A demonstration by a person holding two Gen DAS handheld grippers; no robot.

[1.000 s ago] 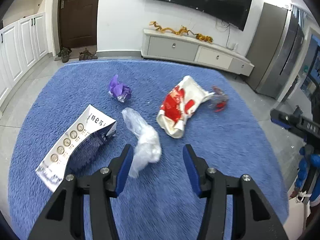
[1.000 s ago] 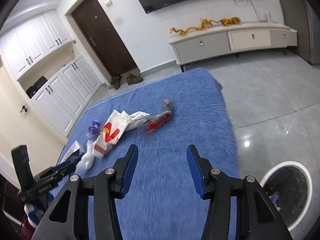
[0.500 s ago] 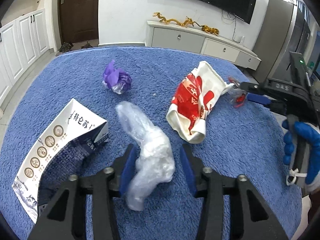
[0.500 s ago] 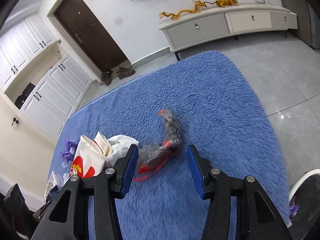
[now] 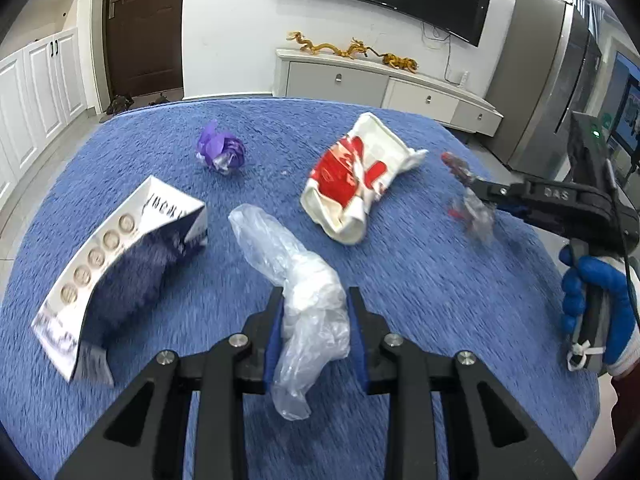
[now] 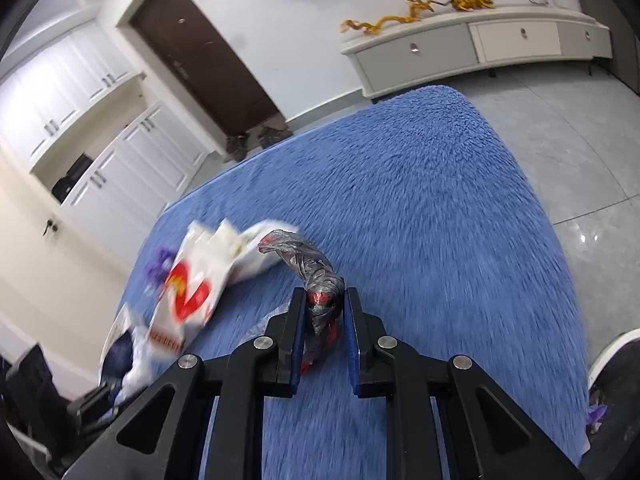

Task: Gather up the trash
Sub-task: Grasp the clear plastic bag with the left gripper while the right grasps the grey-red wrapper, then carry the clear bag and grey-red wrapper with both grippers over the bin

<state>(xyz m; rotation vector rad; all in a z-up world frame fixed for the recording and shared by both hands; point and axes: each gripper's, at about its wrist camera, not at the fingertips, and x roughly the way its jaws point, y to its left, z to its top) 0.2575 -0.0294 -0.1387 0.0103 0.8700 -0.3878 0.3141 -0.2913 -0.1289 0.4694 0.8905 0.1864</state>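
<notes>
- Left gripper (image 5: 316, 320) is closing on the clear plastic bag (image 5: 296, 276); the blue pads are already up against both sides of the crumpled wad, so it's pinched.
- That bag sits low centre on the blue rug (image 5: 420, 280), its tail trailing off toward 11 o'clock.
- Right gripper (image 6: 324, 316) is closing too, jaws narrow, with the twisted grey-and-red wrapper (image 6: 316, 276) squeezed between the pads. The wrapper's free end curls up toward 11 o'clock.
- From the left cam, the right gripper (image 5: 486, 196) comes in at 3 o'clock, gripped by a blue-gloved hand (image 5: 596, 304).
- Loose on the rug: a red-and-white paper bag (image 5: 356, 184) at about 1 o'clock from the left gripper, a purple wrapper ball (image 5: 222, 152) at 11, and an open white-and-blue carton (image 5: 120, 264) at 9.
</notes>
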